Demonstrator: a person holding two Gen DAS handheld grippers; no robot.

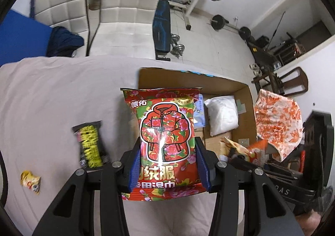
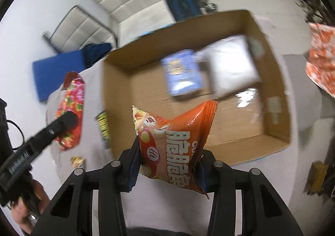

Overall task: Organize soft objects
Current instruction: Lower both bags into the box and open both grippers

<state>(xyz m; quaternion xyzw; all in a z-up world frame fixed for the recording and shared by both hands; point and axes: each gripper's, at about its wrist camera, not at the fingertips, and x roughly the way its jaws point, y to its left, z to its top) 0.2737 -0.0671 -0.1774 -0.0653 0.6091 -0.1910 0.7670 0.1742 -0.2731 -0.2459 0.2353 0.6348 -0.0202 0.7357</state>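
Note:
My left gripper [image 1: 168, 164] is shut on a red floral wet-wipes pack [image 1: 165, 137], held upright above the sheet at the near left edge of an open cardboard box [image 1: 244, 97]. My right gripper [image 2: 169, 164] is shut on an orange snack bag [image 2: 175, 141], held over the box's [image 2: 117, 81] near side. Inside the box lie a white soft pack [image 1: 222, 114] [image 2: 230, 64] and a blue pack [image 2: 182, 72]. The floral pack and my left gripper also show at the left of the right wrist view [image 2: 71, 108]. The orange bag shows at the right of the left wrist view [image 1: 247, 148].
A black and yellow packet [image 1: 91, 143] [image 2: 103, 129] and a small yellow wrapper [image 1: 30, 180] [image 2: 77, 161] lie on the pale sheet [image 1: 52, 99] left of the box. An orange patterned cloth [image 1: 276, 123] hangs at the right. White chairs [image 1: 129, 5] and gym weights stand behind.

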